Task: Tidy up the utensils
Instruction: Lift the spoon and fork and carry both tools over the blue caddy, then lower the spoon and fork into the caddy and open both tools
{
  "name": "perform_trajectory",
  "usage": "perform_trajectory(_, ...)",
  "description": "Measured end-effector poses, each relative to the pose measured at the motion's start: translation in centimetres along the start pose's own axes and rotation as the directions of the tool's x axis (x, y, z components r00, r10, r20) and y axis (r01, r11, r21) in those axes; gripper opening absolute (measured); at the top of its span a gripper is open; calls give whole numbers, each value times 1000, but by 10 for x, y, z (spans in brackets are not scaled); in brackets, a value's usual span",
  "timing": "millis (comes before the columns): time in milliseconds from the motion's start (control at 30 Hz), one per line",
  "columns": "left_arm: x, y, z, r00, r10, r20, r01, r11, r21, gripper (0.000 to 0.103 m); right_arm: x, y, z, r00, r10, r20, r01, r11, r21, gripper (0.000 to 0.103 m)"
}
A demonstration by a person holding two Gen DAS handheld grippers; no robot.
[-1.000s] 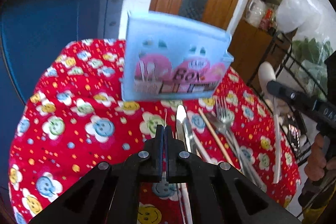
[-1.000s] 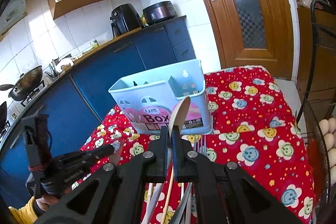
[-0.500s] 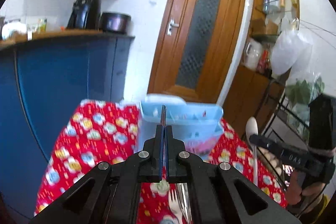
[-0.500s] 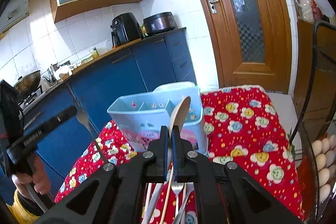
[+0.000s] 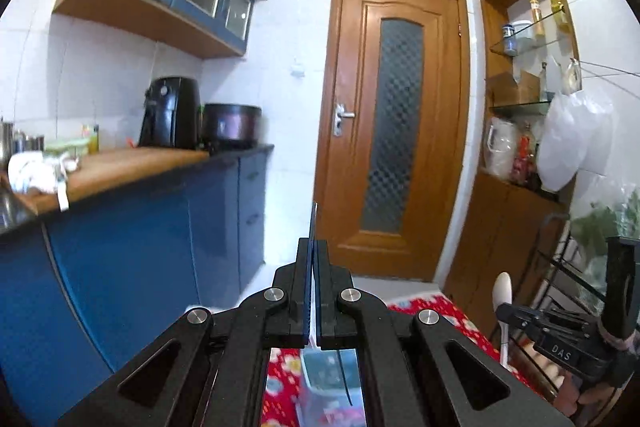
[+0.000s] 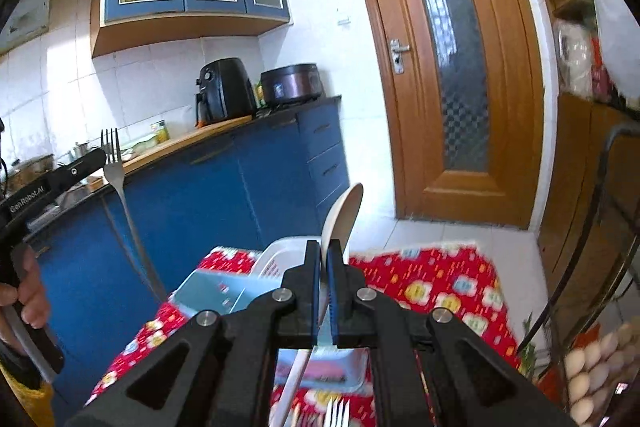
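My left gripper (image 5: 313,247) is clamped on a fork (image 6: 116,171), pinching it near the neck so the tines stick up above the fingers and the handle hangs down below; in my left wrist view the fork shows only as a thin edge rising between the closed fingers. My right gripper (image 6: 324,255) is closed on a pale spoon (image 6: 343,213), bowl up above the fingertips, handle running down under the gripper. Both utensils are held up in the air above the bench (image 6: 448,291), which has a red flowered cloth. The light blue utensil box (image 6: 212,293) sits on the bench below and ahead of my right gripper, with a white basket (image 6: 280,253) just behind it. More forks (image 6: 336,413) lie on the cloth at the bottom edge, blurred. Behind are blue cabinets (image 6: 224,195), a wooden door (image 6: 452,67), and eggs (image 6: 592,367) in a rack at right. My hand (image 6: 30,301) on the left handle shows at far left.
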State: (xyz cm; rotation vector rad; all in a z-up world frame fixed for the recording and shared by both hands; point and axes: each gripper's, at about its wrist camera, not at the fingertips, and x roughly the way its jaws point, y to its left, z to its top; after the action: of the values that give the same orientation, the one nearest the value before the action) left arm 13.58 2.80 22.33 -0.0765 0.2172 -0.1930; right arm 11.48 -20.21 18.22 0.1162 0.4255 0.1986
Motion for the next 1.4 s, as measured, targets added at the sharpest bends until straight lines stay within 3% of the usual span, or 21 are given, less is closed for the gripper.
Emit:
perform_trajectory(167, 27, -2, 4, 1000, 17, -8, -16, 1000, 15, 0, 24, 3, 12, 997, -58, 58, 61, 997, -54, 5)
perform_trajectory(400, 59, -11, -20, 998, 17, -58, -15, 999, 34, 1, 62, 7, 7, 987, -120, 109, 133, 984, -118, 5)
perform_trajectory(600, 76, -17, -43, 995, 16, -101, -11, 999, 48, 1, 83, 6, -8, 988, -131, 80, 141, 979, -144, 5)
perform_trajectory(800, 91, -13, -65, 986, 2, -168, 3, 1000, 29, 1, 84, 5, -20, 995, -91, 31, 95, 986, -138, 6)
perform_trajectory(967, 99, -9, -81, 971, -34, -235, 34, 999, -4, 2, 78, 7, -21, 999, -52, 8, 53, 990, -129, 35)
perform_trajectory(1167, 96, -15, -87, 958, -58, -279, 64, 998, 10, 5, 63, 10, -15, 1000, -27, 10, 28, 994, -104, 38)
perform_trajectory(1400, 78, -17, -82, 955, -72, -288, 77, 997, 4, 26, 39, 7, -6, 1000, 14, 8, -13, 999, -39, 39)
